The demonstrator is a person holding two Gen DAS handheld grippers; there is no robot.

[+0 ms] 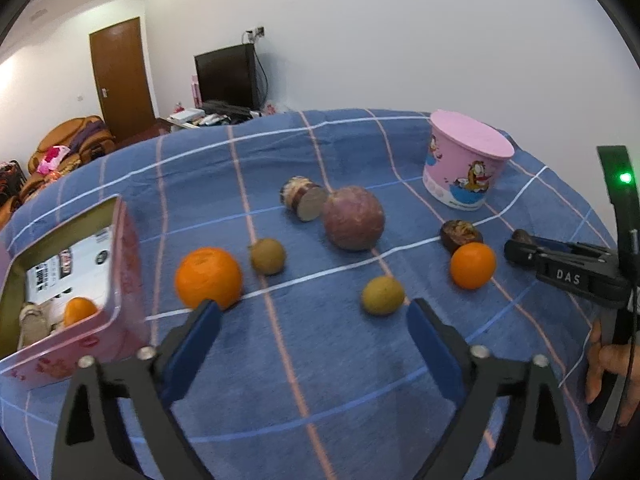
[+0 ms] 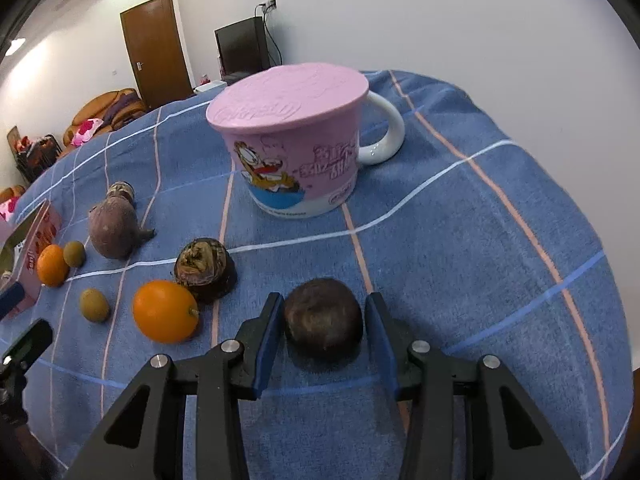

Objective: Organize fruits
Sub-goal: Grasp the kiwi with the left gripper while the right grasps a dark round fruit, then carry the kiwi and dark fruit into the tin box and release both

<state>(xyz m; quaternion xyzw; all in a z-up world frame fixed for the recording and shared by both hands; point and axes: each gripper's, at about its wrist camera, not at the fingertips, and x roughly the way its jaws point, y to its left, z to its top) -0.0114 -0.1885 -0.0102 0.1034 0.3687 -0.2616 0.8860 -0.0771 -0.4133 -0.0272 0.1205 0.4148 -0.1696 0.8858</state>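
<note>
Reaching low over the checked blue cloth (image 2: 460,240), the right gripper (image 2: 324,320) has its 2 blue fingers (image 2: 266,340) on either side of a dark brown fruit (image 2: 323,318) that rests on the cloth; the pads sit just beside its flanks, and whether they press it I cannot tell. The left gripper (image 1: 314,328) hovers above the cloth with its fingers (image 1: 196,336) spread wide and nothing between them, near a large orange (image 1: 209,278) and a small greenish-brown fruit (image 1: 383,295).

At the left stands an open pink tin (image 1: 124,280), holding 1 small orange (image 1: 79,310) and some pale items too blurred to name. A pink cartoon mug (image 2: 296,148) with a white handle stands upright at the far side, covered by a pink lid (image 2: 288,98).

Loose on the surface lie a purplish round fruit (image 1: 354,218), a cut piece (image 1: 303,199), another greenish fruit (image 1: 268,256), a second orange (image 1: 473,265) and a wrinkled dark fruit (image 1: 461,235) touching it.

Behind are a white wall, a brown door (image 1: 120,76), a dark screen (image 1: 226,76) and a sofa (image 1: 72,144).
</note>
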